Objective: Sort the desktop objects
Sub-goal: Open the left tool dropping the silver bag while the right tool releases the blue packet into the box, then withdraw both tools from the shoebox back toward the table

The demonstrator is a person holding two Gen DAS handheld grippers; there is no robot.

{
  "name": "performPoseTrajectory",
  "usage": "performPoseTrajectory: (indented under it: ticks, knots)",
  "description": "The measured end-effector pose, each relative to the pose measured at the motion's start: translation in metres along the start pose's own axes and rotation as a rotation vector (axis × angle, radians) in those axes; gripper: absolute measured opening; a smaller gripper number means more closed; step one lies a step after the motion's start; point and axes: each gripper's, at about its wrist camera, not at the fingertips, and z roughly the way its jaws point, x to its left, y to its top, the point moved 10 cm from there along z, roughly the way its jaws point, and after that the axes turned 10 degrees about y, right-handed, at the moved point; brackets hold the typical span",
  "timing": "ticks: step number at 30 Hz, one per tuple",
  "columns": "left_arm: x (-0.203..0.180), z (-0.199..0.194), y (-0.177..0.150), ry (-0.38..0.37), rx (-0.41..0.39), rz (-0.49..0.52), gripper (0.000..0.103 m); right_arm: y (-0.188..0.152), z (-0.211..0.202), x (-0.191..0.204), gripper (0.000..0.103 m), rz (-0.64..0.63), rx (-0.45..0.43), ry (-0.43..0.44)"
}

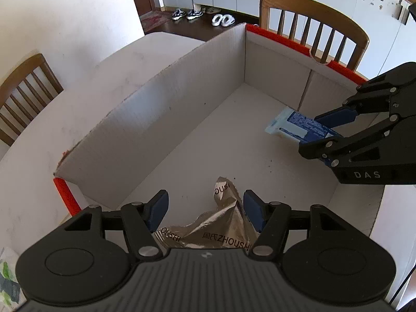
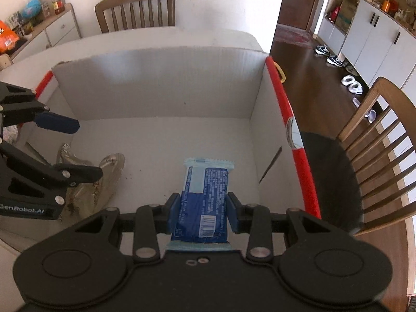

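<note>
1. Right gripper (image 2: pixel 203 212): its blue pads are clamped on the sides of a blue snack packet (image 2: pixel 205 195), which is held lengthwise between them over the floor of the box.
2. Left gripper (image 1: pixel 205 209): a crumpled gold foil wrapper (image 1: pixel 221 223) lies between the pads. The right-hand pad touches the foil; the other stands clear of it, so no grasp is shown and the jaws are taken as loosened.
3. Cardboard box (image 1: pixel 166 119): a white-lined carton with red edging, standing on a white table (image 1: pixel 78 83). Both grippers are lowered into it, the left near one wall, the right near the opposite red-edged wall.
4. Step in hand, as judged: both items are being deposited in the box. The wrapper appears to rest on the floor already; whether the packet touches it cannot be told.
5. Next move, as judged: the right jaws must be parted to free the packet, and each gripper lifted straight out without dragging its item or catching a box wall.
</note>
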Motion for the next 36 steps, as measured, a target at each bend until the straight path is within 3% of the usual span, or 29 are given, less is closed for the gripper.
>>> performPoseTrajectory:
  ticks: [9, 16, 36]
  knots:
    - [0.000, -0.005, 0.000, -0.012, -0.007, -0.033, 0.063, -0.011, 0.003, -0.003, 0.041, -0.003, 0.043, -0.008]
    - [0.003, -0.026, -0.001, -0.029, -0.053, -0.076, 0.063, -0.007, -0.020, 0.005, 0.050, -0.019, -0.003, 0.001]
    - [0.000, -0.093, -0.014, -0.046, -0.152, -0.118, 0.063, -0.001, -0.086, 0.038, 0.050, -0.037, -0.114, 0.056]
